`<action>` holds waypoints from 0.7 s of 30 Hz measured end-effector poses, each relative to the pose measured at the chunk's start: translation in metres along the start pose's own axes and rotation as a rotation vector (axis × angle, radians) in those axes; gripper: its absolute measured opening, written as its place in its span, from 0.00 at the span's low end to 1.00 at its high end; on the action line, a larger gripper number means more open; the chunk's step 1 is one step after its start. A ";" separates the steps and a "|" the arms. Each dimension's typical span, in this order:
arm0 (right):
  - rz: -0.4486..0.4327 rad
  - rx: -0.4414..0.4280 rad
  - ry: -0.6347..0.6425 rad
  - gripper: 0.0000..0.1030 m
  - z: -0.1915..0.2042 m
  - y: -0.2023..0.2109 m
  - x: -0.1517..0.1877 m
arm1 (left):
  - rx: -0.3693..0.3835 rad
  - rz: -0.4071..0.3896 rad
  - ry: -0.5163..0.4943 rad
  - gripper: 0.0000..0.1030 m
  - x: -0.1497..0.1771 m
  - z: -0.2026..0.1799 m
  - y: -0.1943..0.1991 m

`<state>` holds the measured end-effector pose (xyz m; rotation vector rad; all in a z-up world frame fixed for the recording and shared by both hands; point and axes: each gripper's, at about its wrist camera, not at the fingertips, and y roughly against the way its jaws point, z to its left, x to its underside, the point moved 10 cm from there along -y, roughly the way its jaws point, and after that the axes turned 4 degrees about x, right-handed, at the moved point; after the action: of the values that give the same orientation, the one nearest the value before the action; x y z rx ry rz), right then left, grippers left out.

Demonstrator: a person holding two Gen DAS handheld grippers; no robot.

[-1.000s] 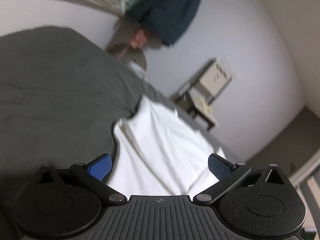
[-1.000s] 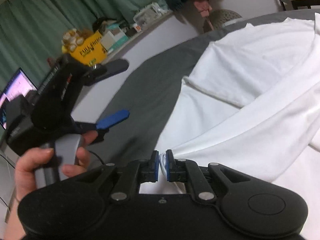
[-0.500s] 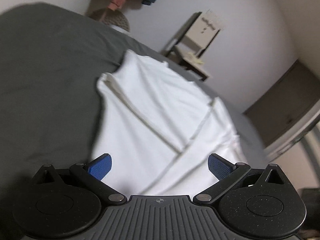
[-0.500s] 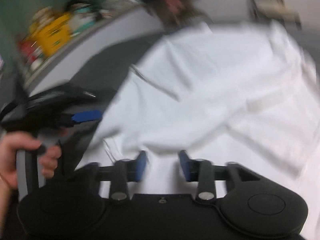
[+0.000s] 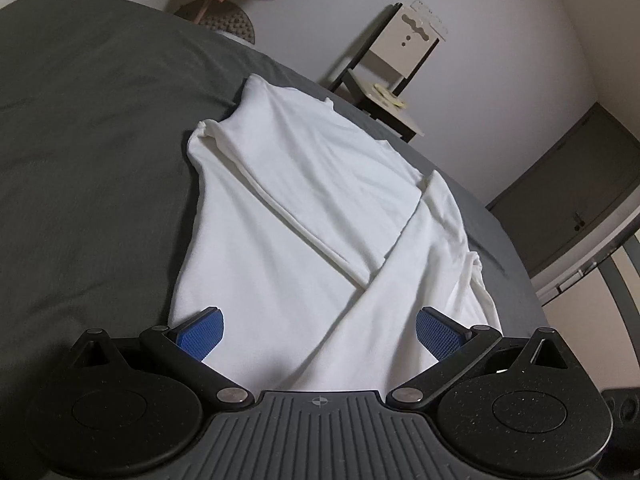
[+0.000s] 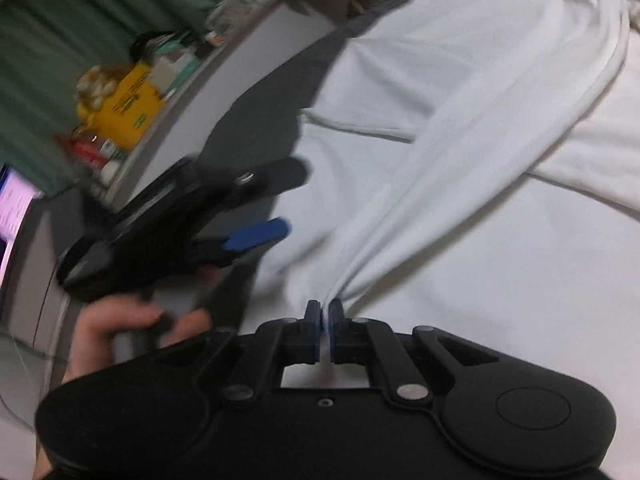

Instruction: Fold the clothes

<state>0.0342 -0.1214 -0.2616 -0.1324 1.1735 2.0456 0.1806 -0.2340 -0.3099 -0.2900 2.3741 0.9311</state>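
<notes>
The white shirt [image 5: 304,208] lies on the grey bed [image 5: 92,128]. The right gripper [image 6: 325,312], parted half a second ago, has just closed and pinches a fold. The left gripper [image 5: 320,332] stays wide open above the shirt.

One white long-sleeved shirt [image 5: 304,208] lies on one dark grey bed [image 5: 88,152]. Two tools show: the left tool [image 5: 318,330] and the right tool [image 6: 325,312]. One hand [image 6: 120,332] is visible, and one yellow box [image 6: 130,106], one side table [image 5: 390,108] and one laptop screen [image 6: 10,208].
</notes>
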 end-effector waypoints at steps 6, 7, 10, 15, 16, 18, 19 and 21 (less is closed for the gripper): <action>0.088 0.044 -0.097 0.27 -0.018 -0.007 0.009 | -0.109 -0.005 -0.154 1.00 0.004 -0.006 -0.001; 0.059 0.044 -0.062 0.28 -0.017 0.003 0.000 | -0.127 -0.008 -0.194 1.00 0.004 -0.010 0.001; -0.089 0.117 0.042 0.31 -0.027 0.038 -0.048 | -0.160 0.001 -0.281 1.00 0.006 -0.017 0.003; -0.244 0.296 0.001 0.31 -0.088 0.058 -0.158 | -0.141 0.051 -0.200 0.96 0.006 -0.009 0.008; -0.254 0.328 -0.022 0.31 -0.101 0.060 -0.178 | -0.137 0.042 -0.193 0.96 0.005 -0.008 0.014; -0.272 0.358 -0.038 0.31 -0.112 0.064 -0.202 | -0.120 0.030 -0.184 0.94 0.004 -0.008 0.022; -0.280 0.361 -0.040 0.31 -0.112 0.065 -0.207 | -0.099 0.033 -0.187 0.89 0.006 -0.010 0.024; -0.292 0.356 -0.028 0.31 -0.108 0.063 -0.213 | -0.081 0.071 -0.199 0.50 0.013 -0.012 0.021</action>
<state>0.1147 -0.3426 -0.1873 -0.0941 1.3918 1.5577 0.1570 -0.2263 -0.2983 -0.1379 2.1799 1.0404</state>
